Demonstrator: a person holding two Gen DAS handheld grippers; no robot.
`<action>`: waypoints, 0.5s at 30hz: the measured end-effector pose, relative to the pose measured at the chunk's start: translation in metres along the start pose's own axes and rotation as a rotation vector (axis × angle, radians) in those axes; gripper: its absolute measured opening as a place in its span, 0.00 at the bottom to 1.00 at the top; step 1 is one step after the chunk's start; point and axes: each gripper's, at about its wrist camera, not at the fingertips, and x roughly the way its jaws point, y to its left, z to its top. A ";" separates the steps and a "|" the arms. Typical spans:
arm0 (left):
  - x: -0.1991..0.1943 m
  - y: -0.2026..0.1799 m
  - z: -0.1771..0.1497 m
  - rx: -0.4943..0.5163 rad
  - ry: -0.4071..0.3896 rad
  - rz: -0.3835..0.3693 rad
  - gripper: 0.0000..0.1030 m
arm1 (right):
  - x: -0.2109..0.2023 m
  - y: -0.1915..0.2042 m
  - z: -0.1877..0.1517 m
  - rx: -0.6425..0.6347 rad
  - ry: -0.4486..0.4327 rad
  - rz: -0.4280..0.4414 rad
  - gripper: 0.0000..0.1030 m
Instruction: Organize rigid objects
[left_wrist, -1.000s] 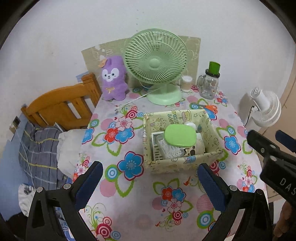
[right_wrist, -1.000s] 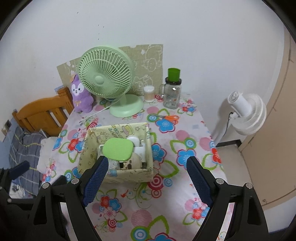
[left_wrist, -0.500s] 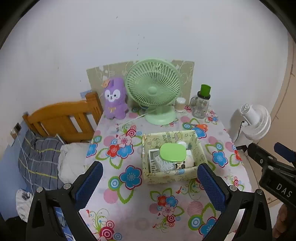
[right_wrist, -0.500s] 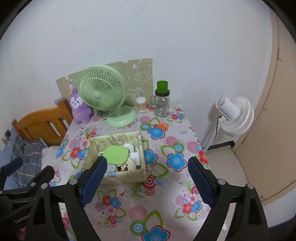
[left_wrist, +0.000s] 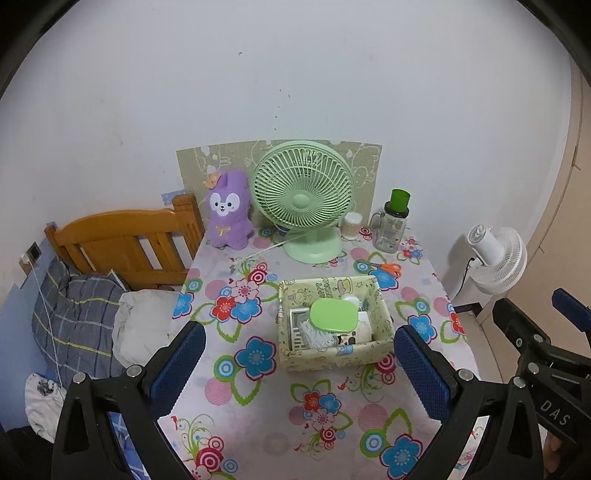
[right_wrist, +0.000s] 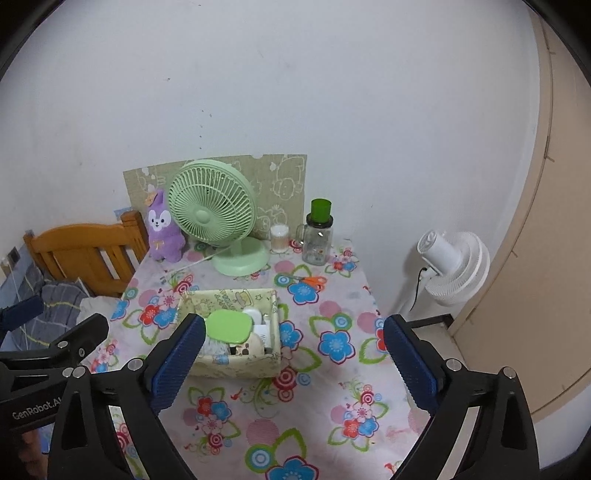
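A pale green patterned box (left_wrist: 334, 354) (right_wrist: 236, 363) sits mid-table on the flowered cloth. It holds a green-lidded case (left_wrist: 333, 315) (right_wrist: 229, 326), white bottles and other small items. Orange-handled scissors (left_wrist: 389, 268) (right_wrist: 312, 281) lie behind the box. My left gripper (left_wrist: 299, 365) hangs open high above the near table, nothing between its blue pads. My right gripper (right_wrist: 293, 356) is also empty; its jaws are still opening wide. Each gripper shows at the edge of the other's view.
At the back stand a green desk fan (left_wrist: 303, 199), a purple plush toy (left_wrist: 227, 210), a jar of cotton swabs (left_wrist: 351, 226) and a green-capped bottle (left_wrist: 391, 225). A wooden bed frame (left_wrist: 122, 243) with bedding is left; a white floor fan (left_wrist: 496, 254) is right.
Both grippers have risen and drawn back from the table, so the box and table look smaller and more wall shows. The right gripper's jaws have spread wider.
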 end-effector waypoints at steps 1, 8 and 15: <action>-0.002 0.000 0.000 0.003 -0.003 -0.003 1.00 | -0.001 -0.001 0.000 0.006 0.002 0.001 0.96; -0.016 -0.001 0.003 0.001 -0.039 0.009 1.00 | -0.009 -0.009 0.002 0.041 0.006 0.026 0.96; -0.025 0.001 0.003 -0.011 -0.056 0.029 1.00 | -0.018 -0.009 0.005 0.036 -0.013 0.033 0.96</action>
